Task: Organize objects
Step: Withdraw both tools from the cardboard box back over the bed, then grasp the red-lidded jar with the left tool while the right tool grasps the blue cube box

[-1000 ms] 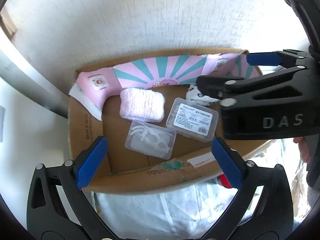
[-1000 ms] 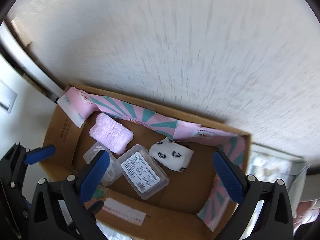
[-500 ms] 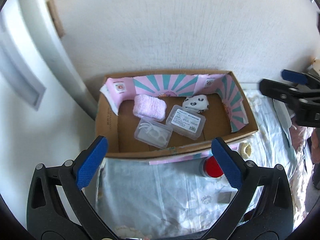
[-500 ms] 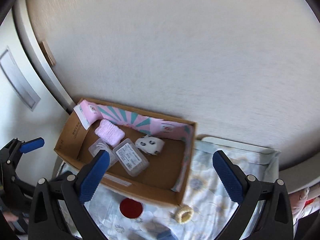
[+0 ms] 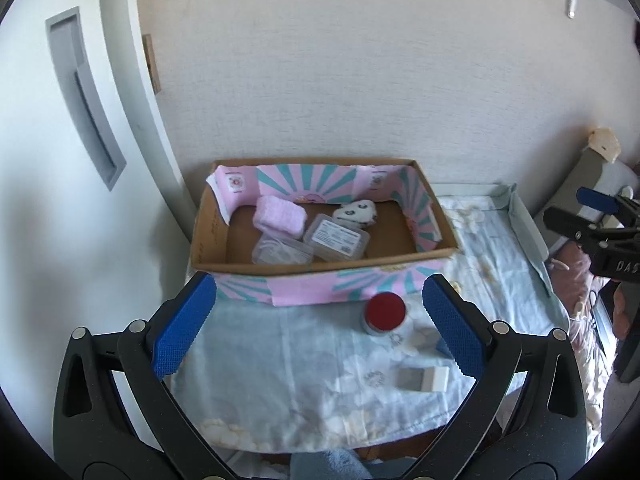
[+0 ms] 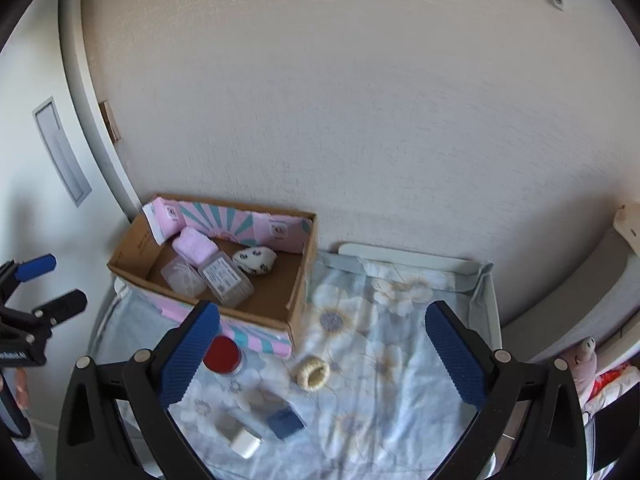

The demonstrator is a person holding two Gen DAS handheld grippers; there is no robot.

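A cardboard box with pink and teal lining stands against the wall. It holds a pink cloth, a spotted sock roll and two clear plastic cases. On the floral cloth in front lie a red-lidded jar, a white box, a blue item and a beige hair tie. My left gripper and right gripper are both open and empty, held high above the cloth.
A white door with a recessed handle is on the left. The wall is behind the box. A raised white rim borders the cloth at the back and right. Bedding and a pink toy lie at far right.
Both grippers have pulled back and up from the box, staying open and empty. The loose items on the cloth have come into view.
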